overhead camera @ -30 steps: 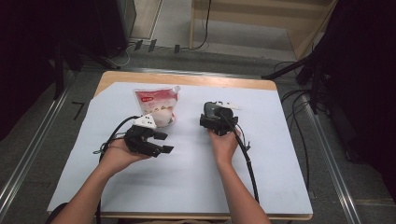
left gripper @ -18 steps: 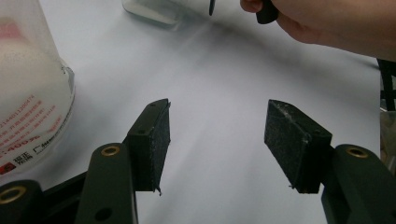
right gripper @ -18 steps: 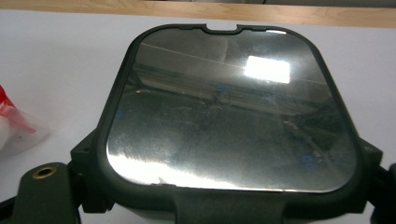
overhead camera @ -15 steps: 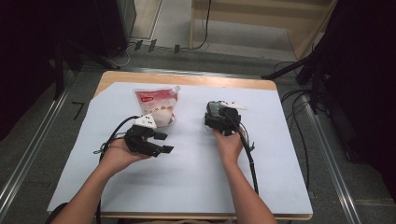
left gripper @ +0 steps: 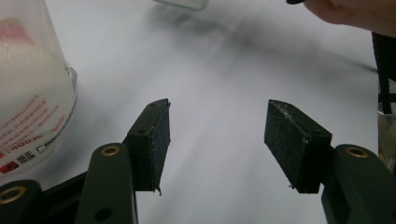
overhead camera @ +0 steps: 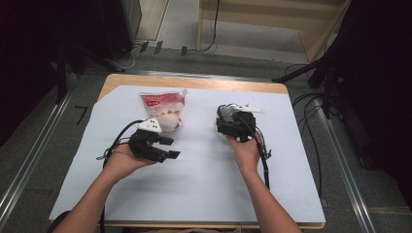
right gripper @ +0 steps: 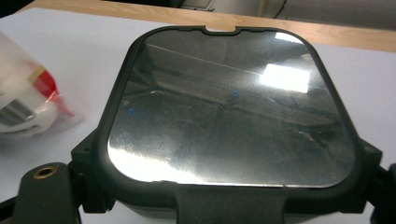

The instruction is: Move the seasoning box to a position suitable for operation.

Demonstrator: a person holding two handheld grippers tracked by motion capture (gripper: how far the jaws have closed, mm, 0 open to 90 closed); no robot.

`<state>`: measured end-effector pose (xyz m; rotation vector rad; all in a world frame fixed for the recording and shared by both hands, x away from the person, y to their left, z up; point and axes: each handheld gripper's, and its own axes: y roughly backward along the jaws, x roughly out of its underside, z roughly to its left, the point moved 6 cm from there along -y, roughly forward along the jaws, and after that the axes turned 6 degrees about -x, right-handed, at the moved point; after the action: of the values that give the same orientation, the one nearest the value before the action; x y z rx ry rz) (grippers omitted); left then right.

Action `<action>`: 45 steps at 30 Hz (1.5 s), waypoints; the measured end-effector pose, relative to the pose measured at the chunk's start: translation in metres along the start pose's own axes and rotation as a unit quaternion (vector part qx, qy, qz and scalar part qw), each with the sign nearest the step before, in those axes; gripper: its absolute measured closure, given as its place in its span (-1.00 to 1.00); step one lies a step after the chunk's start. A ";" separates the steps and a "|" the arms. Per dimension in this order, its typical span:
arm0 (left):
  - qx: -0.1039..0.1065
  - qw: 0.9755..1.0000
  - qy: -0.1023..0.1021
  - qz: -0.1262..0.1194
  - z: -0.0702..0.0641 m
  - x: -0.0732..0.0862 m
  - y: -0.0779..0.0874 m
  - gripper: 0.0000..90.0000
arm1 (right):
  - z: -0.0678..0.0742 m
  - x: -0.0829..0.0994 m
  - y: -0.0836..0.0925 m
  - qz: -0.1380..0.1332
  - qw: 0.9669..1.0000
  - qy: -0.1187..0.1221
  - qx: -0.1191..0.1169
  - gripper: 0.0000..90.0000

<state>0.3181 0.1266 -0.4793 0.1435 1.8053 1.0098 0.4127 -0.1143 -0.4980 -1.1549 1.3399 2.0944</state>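
— Looking down from the high view, what did you have?
— My left gripper sat at the left, claw wide and empty, just near of the pouch. My right gripper, right of the pouch, held a dark panel.
— Left gripper view?
— Wide claw over bare sheet, pouch at left.
— Right gripper view?
— My claw had just been narrowing. It gripped the glossy panel, with the pouch at left.
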 end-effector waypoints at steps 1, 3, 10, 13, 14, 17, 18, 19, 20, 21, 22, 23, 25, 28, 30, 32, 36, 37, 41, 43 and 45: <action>-0.002 1.000 0.002 0.000 0.000 0.000 0.000 -0.07 | 0.001 -0.001 0.005 -0.001 1.000 0.006 -0.005 -0.64; 0.001 1.000 0.010 0.000 0.000 0.000 0.000 -0.07 | 0.001 -0.002 0.013 0.000 1.000 0.016 -0.017 -0.64; 0.002 1.000 0.011 0.003 0.000 -0.001 -0.002 -0.07 | 0.009 0.004 0.039 0.011 0.997 0.061 -0.044 -0.64; 0.004 1.000 0.017 0.001 -0.001 -0.002 -0.005 -0.08 | 0.017 0.010 0.050 0.013 0.995 0.078 -0.060 -0.64; -0.002 1.000 0.013 0.001 -0.001 -0.002 -0.007 -0.07 | 0.019 0.011 0.053 0.013 0.995 0.079 -0.064 -0.64; -0.001 1.000 0.011 0.006 -0.002 -0.002 -0.010 -0.06 | 0.028 0.020 0.062 0.003 0.993 0.078 -0.083 -0.64; -0.001 1.000 0.011 0.006 -0.002 -0.002 -0.010 -0.07 | 0.028 0.020 0.062 0.003 0.993 0.078 -0.083 -0.64; 0.001 1.000 0.007 0.010 -0.004 -0.002 -0.011 -0.07 | 0.032 0.026 0.065 0.004 0.992 0.080 -0.093 -0.64; 0.000 1.000 0.004 0.010 -0.004 -0.002 -0.011 -0.07 | 0.033 0.028 0.066 0.005 0.992 0.082 -0.094 -0.64; 0.002 1.000 0.004 0.011 -0.004 -0.002 -0.011 -0.07 | 0.034 0.031 0.066 0.007 0.992 0.083 -0.097 -0.64; 0.002 1.000 0.004 0.011 -0.004 -0.002 -0.011 -0.07 | 0.035 0.033 0.067 0.007 0.992 0.080 -0.100 -0.64; 0.004 1.000 0.002 0.007 -0.005 -0.003 -0.010 -0.07 | 0.035 0.036 0.068 0.007 0.992 0.075 -0.101 -0.64; 0.006 1.000 0.002 0.005 -0.004 -0.003 -0.009 -0.07 | 0.035 0.037 0.069 0.008 0.992 0.075 -0.102 -0.64; 0.006 1.000 0.002 0.004 -0.003 -0.003 -0.007 -0.06 | 0.038 0.042 0.070 0.012 0.991 0.071 -0.109 -0.64; 0.004 1.000 0.001 0.004 -0.004 -0.003 -0.007 -0.05 | 0.041 0.045 0.068 0.015 0.991 0.073 -0.113 -0.64; 0.006 1.000 0.000 0.004 -0.004 -0.003 -0.007 -0.05 | 0.043 0.047 0.065 0.018 0.990 0.076 -0.115 -0.64; 0.009 1.000 0.002 0.007 -0.004 -0.003 -0.008 -0.04 | 0.053 0.055 0.051 0.034 0.988 0.076 -0.132 -0.64; 0.010 1.000 0.001 0.006 -0.004 -0.003 -0.009 -0.04 | 0.056 0.058 0.048 0.039 0.986 0.080 -0.138 -0.64; 0.007 1.000 -0.004 0.009 -0.004 -0.002 -0.008 -0.04 | 0.064 0.065 0.043 0.053 0.984 0.087 -0.148 -0.64; 0.009 1.000 -0.003 0.004 -0.005 -0.003 -0.008 -0.04 | 0.068 0.070 0.039 0.055 0.982 0.100 -0.149 -0.64; 0.006 1.000 -0.003 0.008 -0.005 -0.003 -0.008 -0.05 | 0.069 0.070 0.036 0.053 0.982 0.104 -0.151 -0.64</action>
<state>0.3180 0.1171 -0.4824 0.1683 1.8080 1.0081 0.3178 -0.0774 -0.5213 -1.4916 1.2215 2.3704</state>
